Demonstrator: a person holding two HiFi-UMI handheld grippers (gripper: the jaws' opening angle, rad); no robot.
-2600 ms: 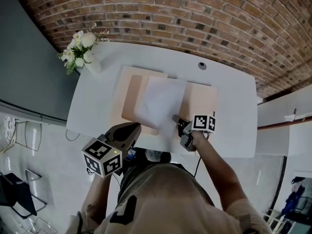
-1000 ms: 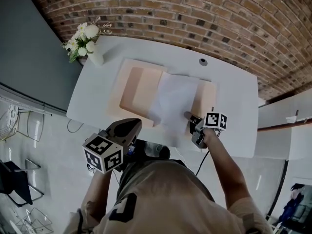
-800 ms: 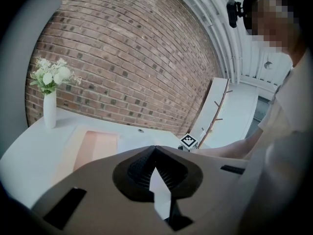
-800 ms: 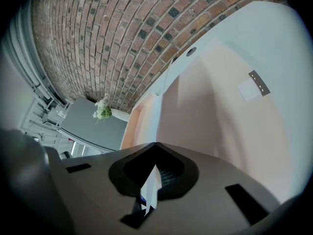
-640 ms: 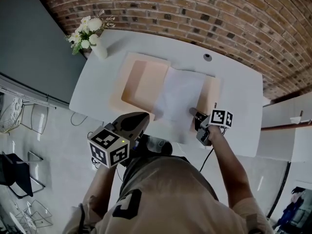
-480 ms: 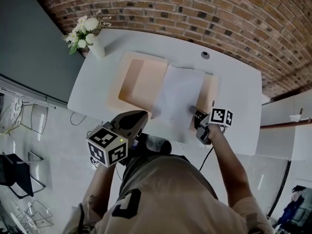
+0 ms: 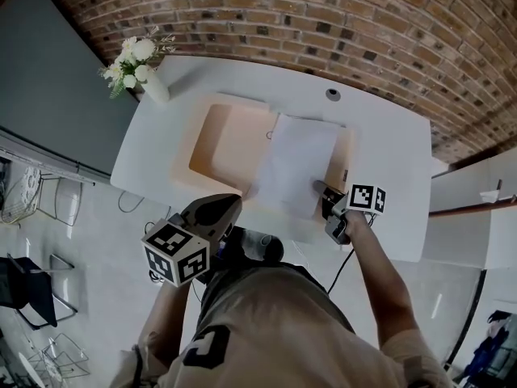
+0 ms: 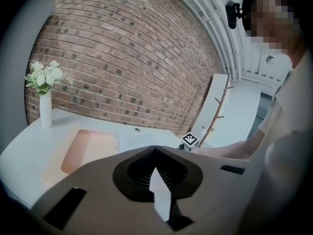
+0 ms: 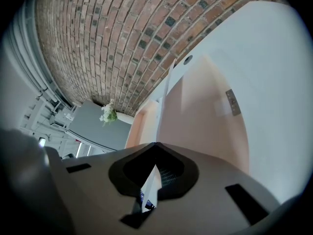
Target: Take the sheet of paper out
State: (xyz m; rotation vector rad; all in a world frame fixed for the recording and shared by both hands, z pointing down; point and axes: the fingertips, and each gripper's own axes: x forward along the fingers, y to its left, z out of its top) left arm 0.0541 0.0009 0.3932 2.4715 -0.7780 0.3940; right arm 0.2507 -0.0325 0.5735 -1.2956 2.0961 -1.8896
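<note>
An open peach folder (image 7: 222, 140) lies on the white table (image 7: 388, 160). A white sheet of paper (image 7: 295, 164) rests over the folder's right half, its left half bare. My right gripper (image 7: 317, 187) is shut on the sheet's near right edge. In the right gripper view the paper (image 9: 161, 106) runs edge-on from the closed jaws (image 9: 156, 144) over the folder (image 9: 205, 111). My left gripper (image 7: 218, 208) hovers at the table's front edge, shut and holding nothing. From the left gripper (image 8: 155, 147) I see the folder (image 8: 88, 148) and the paper (image 8: 142, 142) ahead.
A white vase of flowers (image 7: 137, 67) stands at the table's far left corner. A round cable hole (image 7: 333, 94) sits near the back edge. A brick wall (image 7: 323, 23) runs behind the table. Chairs (image 7: 24, 289) stand on the floor at left.
The right gripper has drawn the sheet to the right across the folder, baring more of the folder's left half. The left gripper stays by the front edge.
</note>
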